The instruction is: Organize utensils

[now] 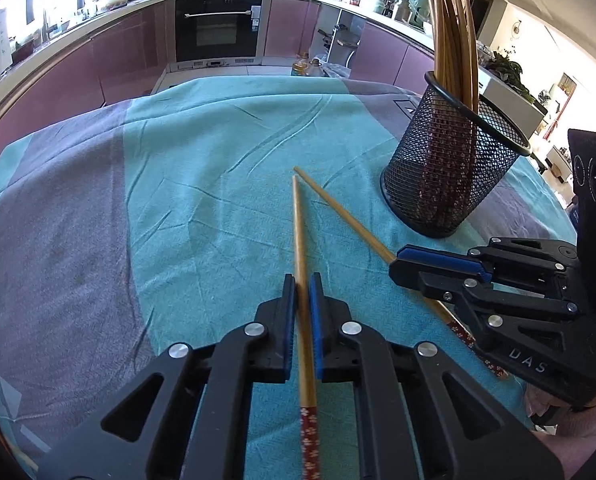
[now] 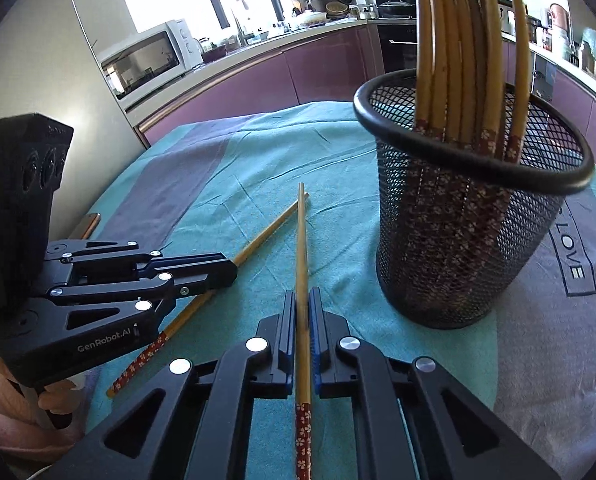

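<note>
On teal cloth (image 1: 218, 152), kitchen behind

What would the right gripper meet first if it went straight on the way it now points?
Probably the tablecloth: the right gripper, shut on a chopstick, points down at bare cloth left of the mesh holder. Depth is unclear.

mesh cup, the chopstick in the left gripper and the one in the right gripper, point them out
mesh cup (image 2: 450, 248), right wrist view, side wall
left gripper's chopstick (image 1: 299, 232), left wrist view, bare shaft
right gripper's chopstick (image 2: 301, 240), right wrist view, bare shaft
</note>
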`<state>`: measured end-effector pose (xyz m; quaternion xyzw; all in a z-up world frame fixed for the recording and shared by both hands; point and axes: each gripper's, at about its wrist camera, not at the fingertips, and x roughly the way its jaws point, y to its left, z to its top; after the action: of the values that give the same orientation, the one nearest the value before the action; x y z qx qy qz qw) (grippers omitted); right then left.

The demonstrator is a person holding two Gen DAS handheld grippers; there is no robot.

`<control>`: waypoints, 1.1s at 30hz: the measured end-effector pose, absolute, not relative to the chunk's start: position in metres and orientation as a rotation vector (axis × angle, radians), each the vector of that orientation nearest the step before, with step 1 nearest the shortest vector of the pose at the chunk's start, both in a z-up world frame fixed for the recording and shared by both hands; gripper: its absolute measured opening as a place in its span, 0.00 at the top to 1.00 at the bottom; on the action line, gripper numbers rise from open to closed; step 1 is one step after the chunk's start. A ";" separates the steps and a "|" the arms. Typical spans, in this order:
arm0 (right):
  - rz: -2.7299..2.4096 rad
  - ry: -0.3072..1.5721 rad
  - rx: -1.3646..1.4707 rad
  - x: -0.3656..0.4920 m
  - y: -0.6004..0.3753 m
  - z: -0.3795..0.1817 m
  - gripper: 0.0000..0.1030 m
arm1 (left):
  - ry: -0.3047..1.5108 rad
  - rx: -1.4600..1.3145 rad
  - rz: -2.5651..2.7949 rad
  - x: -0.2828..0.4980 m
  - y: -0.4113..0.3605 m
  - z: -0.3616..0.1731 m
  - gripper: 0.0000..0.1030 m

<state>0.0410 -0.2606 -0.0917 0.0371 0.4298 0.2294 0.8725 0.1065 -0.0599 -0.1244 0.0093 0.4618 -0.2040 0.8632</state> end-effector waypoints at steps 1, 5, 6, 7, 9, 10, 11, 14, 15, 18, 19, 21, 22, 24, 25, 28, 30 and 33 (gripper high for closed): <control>0.483 0.896 0.081 0.041 -0.261 -0.091 0.95 | 0.967 0.020 -0.429 0.105 -0.061 -0.124 0.93; 0.501 0.879 0.092 0.037 -0.262 -0.084 0.95 | 0.955 0.032 -0.428 0.101 -0.062 -0.121 0.93; 0.504 0.876 0.094 0.036 -0.262 -0.083 0.94 | 0.953 0.037 -0.430 0.100 -0.063 -0.121 0.93; 0.509 0.873 0.095 0.035 -0.262 -0.082 0.95 | 0.953 0.041 -0.430 0.099 -0.063 -0.121 0.93; 0.514 0.869 0.095 0.033 -0.262 -0.080 0.95 | 0.954 0.053 -0.428 0.099 -0.064 -0.121 0.93; 0.518 0.868 0.096 0.032 -0.261 -0.079 0.95 | 0.958 0.060 -0.427 0.100 -0.066 -0.122 0.92; 0.520 0.866 0.097 0.032 -0.261 -0.079 0.95 | 0.962 0.065 -0.423 0.100 -0.068 -0.122 0.92; 0.526 0.862 0.101 0.030 -0.261 -0.078 0.95 | 0.968 0.070 -0.420 0.103 -0.073 -0.125 0.92; 0.528 0.860 0.104 0.030 -0.261 -0.077 0.95 | 0.966 0.073 -0.420 0.103 -0.074 -0.124 0.92; 0.532 0.852 0.111 0.029 -0.263 -0.075 0.95 | 0.965 0.074 -0.417 0.104 -0.076 -0.125 0.92; 0.534 0.846 0.113 0.028 -0.264 -0.074 0.95 | 0.964 0.074 -0.414 0.104 -0.079 -0.124 0.92; 0.538 0.839 0.116 0.026 -0.266 -0.072 0.95 | 0.963 0.071 -0.411 0.102 -0.081 -0.123 0.93; 0.539 0.835 0.118 0.025 -0.266 -0.071 0.95 | 0.962 0.068 -0.411 0.102 -0.082 -0.123 0.93; 0.542 0.824 0.122 0.022 -0.269 -0.068 0.95 | 0.959 0.062 -0.416 0.101 -0.081 -0.122 0.93; 0.543 0.818 0.123 0.021 -0.270 -0.066 0.95 | 0.956 0.060 -0.419 0.101 -0.079 -0.122 0.93; 0.542 0.799 0.128 0.018 -0.273 -0.061 0.95 | 0.940 0.053 -0.435 0.098 -0.077 -0.114 0.93; 0.542 0.787 0.132 0.016 -0.275 -0.057 0.95 | 0.925 0.048 -0.450 0.095 -0.077 -0.107 0.93; 0.544 0.771 0.141 0.014 -0.279 -0.052 0.95 | 0.909 0.032 -0.471 0.091 -0.077 -0.097 0.93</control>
<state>0.0136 -0.2792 -0.0519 0.0681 0.3709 0.2617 0.8884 0.0910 -0.0767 -0.0974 0.0154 0.4348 -0.2255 0.8717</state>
